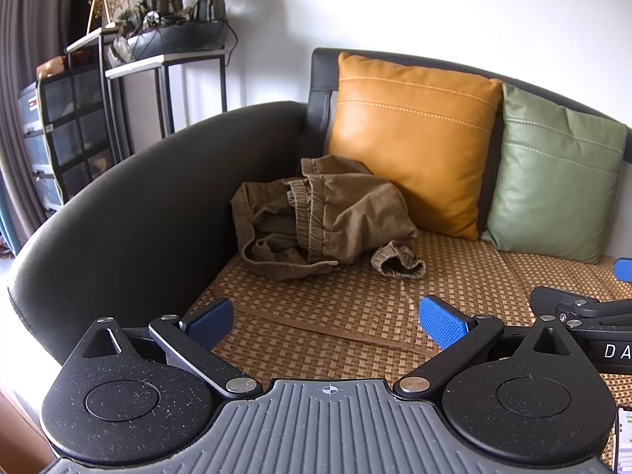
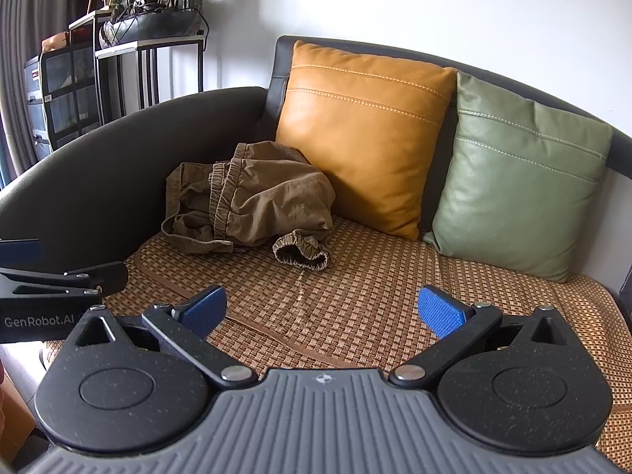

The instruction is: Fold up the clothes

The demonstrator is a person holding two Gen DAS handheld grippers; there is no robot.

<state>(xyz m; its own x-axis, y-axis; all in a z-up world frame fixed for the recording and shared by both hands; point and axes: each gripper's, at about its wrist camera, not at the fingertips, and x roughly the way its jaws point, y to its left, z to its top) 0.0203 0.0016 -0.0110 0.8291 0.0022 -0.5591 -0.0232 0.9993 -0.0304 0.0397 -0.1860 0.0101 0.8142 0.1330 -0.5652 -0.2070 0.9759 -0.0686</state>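
Observation:
A crumpled pair of olive-brown trousers lies bunched in the sofa's back left corner, against the armrest and the orange cushion. One elastic cuff sticks out toward the front. My left gripper hovers open over the woven seat mat, well in front of the trousers, with nothing between its blue pads. My right gripper is open too, at a similar distance and a little to the right. Each gripper shows at the edge of the other's view.
The dark sofa has a curved armrest on the left and a woven mat on the seat. An orange cushion and a green cushion lean on the backrest. Shelves with ornaments stand behind the armrest.

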